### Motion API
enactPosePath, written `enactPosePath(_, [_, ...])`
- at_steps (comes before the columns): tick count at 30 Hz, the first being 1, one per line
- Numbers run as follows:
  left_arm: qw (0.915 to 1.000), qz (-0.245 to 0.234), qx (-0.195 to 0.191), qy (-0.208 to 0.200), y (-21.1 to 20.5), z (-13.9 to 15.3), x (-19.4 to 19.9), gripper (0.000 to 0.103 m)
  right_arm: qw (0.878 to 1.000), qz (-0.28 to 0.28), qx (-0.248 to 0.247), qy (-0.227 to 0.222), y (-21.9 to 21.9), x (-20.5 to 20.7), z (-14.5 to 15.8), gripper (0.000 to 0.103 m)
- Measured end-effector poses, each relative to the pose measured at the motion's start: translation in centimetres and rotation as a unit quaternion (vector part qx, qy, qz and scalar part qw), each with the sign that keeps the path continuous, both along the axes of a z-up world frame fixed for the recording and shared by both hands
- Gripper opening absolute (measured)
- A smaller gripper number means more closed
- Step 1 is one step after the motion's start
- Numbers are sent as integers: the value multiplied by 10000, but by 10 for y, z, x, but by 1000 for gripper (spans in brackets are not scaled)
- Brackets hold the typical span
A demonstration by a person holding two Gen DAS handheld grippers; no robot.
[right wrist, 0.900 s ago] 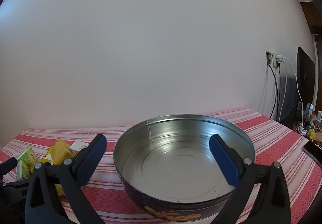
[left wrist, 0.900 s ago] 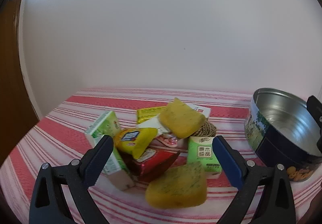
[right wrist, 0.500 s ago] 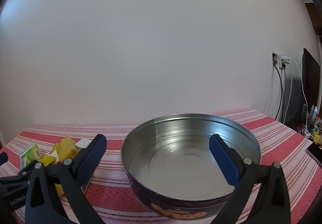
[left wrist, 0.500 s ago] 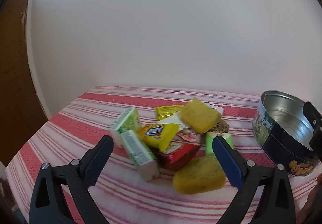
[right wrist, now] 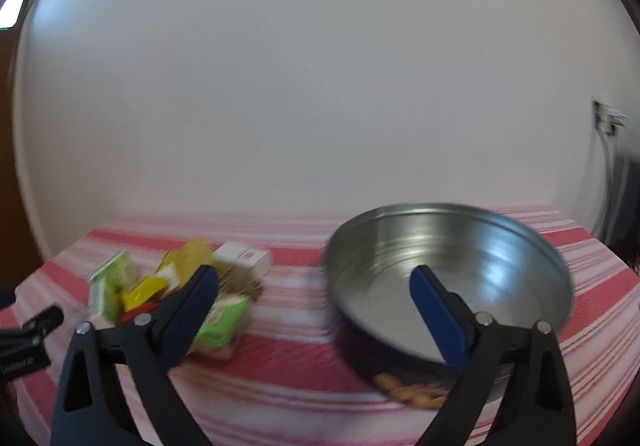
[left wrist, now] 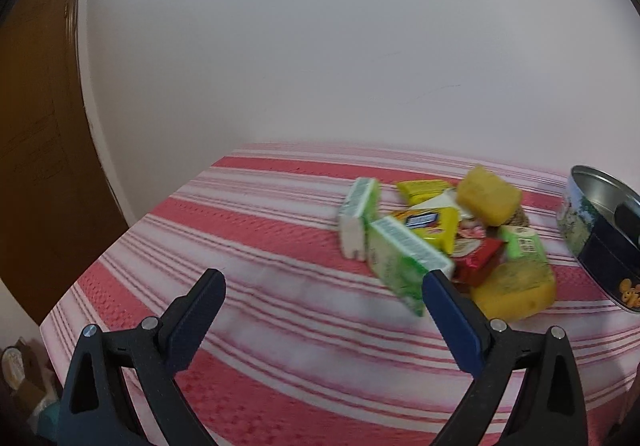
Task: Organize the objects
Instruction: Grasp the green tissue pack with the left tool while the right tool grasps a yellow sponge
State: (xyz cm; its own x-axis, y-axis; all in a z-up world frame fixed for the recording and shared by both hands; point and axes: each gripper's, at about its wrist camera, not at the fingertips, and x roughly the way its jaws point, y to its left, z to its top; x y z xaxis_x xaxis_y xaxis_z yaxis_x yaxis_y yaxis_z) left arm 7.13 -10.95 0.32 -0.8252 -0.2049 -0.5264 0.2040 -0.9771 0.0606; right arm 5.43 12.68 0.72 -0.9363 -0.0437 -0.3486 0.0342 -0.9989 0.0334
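A pile of snacks sits on the red-striped tablecloth: two green cartons, a yellow packet, a red packet, two yellow sponge cakes and a small green box. My left gripper is open and empty, left of and in front of the pile. The pile also shows in the right wrist view. My right gripper is open and empty, between the pile and the round metal tin, which is empty.
The tin shows at the right edge of the left wrist view. A white wall stands behind the table. A brown door is at the left. A wall socket with cables is at the far right.
My left gripper has pulled back and swung left, so the pile now sits to its right. My right gripper has swung left, away from the tin toward the pile. Both stay open.
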Motion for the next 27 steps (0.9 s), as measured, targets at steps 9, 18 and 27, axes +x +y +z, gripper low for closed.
enactPosePath(9, [9989, 177, 401, -140, -32, -5, -6, 100, 9828, 1211, -387, -1336, -60, -24, -24, 79])
enactPosePath(18, [9992, 193, 322, -136, -33, -2, -13, 100, 9437, 1671, -1330, -2528, -79, -56, -60, 45])
enactPosePath(27, [9971, 1, 688, -312, -11, -4, -38, 100, 9529, 2145, -1068, -1861, -72, -22, -32, 35])
